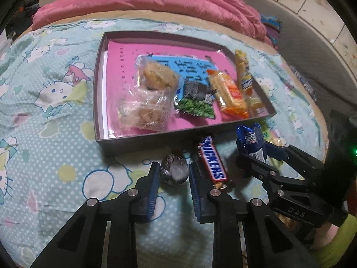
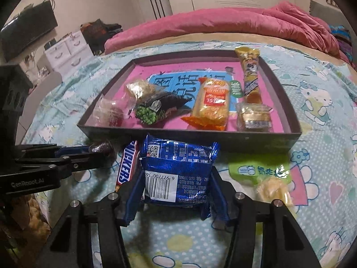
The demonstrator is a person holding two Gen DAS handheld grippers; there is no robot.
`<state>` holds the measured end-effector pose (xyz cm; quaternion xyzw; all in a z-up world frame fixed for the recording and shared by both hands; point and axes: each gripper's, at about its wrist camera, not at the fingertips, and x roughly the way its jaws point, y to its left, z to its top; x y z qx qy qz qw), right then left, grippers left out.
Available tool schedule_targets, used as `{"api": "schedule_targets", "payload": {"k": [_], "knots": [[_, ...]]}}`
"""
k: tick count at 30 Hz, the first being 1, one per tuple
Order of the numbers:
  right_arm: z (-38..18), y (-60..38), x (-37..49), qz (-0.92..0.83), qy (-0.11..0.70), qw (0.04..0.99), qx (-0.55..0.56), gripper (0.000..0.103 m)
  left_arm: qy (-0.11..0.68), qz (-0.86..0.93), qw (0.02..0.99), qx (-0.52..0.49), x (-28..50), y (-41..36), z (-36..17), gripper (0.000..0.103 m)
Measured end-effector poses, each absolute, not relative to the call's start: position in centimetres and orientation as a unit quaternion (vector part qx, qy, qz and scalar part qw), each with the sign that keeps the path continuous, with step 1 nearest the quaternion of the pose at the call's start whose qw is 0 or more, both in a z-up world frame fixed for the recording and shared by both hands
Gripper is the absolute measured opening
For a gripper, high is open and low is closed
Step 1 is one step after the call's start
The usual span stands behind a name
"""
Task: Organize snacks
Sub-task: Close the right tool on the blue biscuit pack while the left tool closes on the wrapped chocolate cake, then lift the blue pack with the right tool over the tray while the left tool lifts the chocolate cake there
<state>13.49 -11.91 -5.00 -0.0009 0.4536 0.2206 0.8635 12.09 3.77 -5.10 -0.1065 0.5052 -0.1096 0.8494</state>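
On a bed under a Hello Kitty sheet (image 1: 51,134), with a pink quilt (image 1: 156,2) bunched at the far side. Left gripper (image 1: 174,174) clenched on a small foil-wrapped round sweet (image 1: 175,170), pinched between the blue pads just outside the near wall of the shallow dark box (image 1: 142,139). Right gripper (image 2: 176,183) grasping a blue foil snack packet (image 2: 178,167), barcode side up, jaws pressed against both of its sides, likewise just in front of the box wall. Between the two grippers, a Snickers bar (image 1: 212,160) lying on the sheet, touching the left gripper's right finger and close beside the blue packet. To the right of the right gripper, a light-green packet (image 2: 258,167) with a clear-wrapped yellowish sweet (image 2: 272,189) next to it, both on the sheet outside the box. Inside the box, on a pink liner: clear bags of pastries (image 1: 154,89) at the left, a green-pea packet (image 1: 196,105) in the middle, an orange wafer packet (image 1: 227,93) right of it, a long yellow bar (image 1: 243,71) along the right wall, and a small gold-wrapped cake (image 2: 254,116) in the near right corner.
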Motion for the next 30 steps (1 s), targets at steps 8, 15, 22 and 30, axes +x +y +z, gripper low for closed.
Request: {"api": "schedule_targets", "payload": {"k": [8, 15, 22, 30], "knots": [[-3.5, -13.1, 13.2, 0.218, 0.434, 0.874, 0.012, 0.056, 0.494, -0.114, 0.854, -0.116, 11.3, 4.0, -3.9, 0.027], [-2.7, -13.3, 13.0, 0.216, 0.424, 0.88, 0.017, 0.056, 0.459, -0.121, 0.869, -0.137, 10.7, 4.9, -2.1, 0.027], [-2.3, -13.3, 13.1, 0.219, 0.419, 0.881, 0.02, 0.056, 0.404, -0.129, 0.893, -0.154, 10.4, 5.6, 0.1, 0.027], [-2.3, -13.4, 13.2, 0.218, 0.416, 0.882, 0.021, 0.056, 0.404, -0.126, 0.892, -0.159, 11.2, 5.7, -0.4, 0.027]]}}
